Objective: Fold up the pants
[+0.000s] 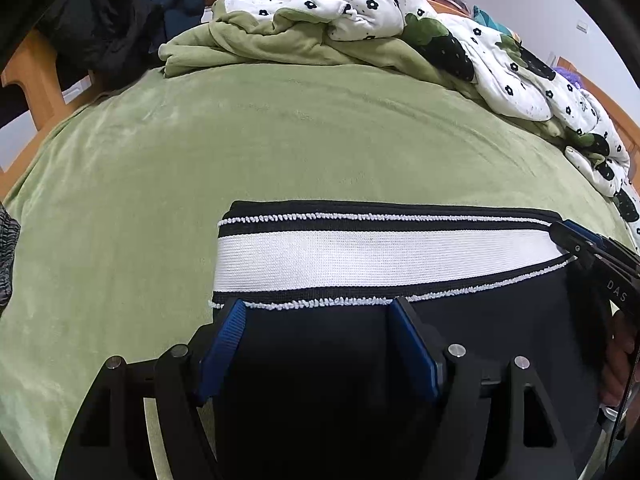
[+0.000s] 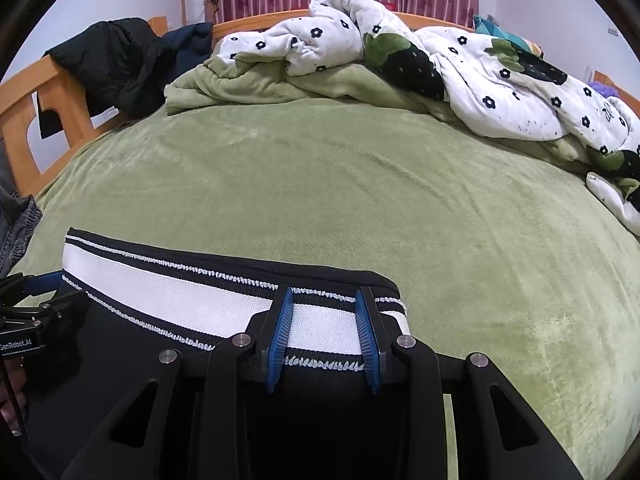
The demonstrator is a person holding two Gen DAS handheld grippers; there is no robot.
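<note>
Left wrist view: my left gripper [image 1: 316, 308] stands with its blue-padded fingers [image 1: 224, 344] spread wide, resting over the black pants with a broad white knitted waistband [image 1: 360, 256]; the pads flank the dark fabric just below the band and do not pinch it. These black pants lie flat on the green plush bed cover [image 1: 280, 140], waistband turned away from me, at the near edge of the bed. At the right edge of this view my right gripper [image 1: 576, 244] meets the far end of the waistband.

Right wrist view: my right gripper [image 2: 324, 312] has its jaws set narrowly apart, the blue pads [image 2: 280, 336] standing on either side of a short stretch of waistband near its right corner; whether they press on the cloth I cannot tell. My left gripper [image 2: 44, 284] shows at the left edge, beside the band's other end.

Background: a crumpled white quilt with black flower print [image 2: 460, 60] lies heaped at the far side of the bed, against a wooden bed frame [image 2: 24, 120] draped with a black jacket [image 2: 116, 60]
</note>
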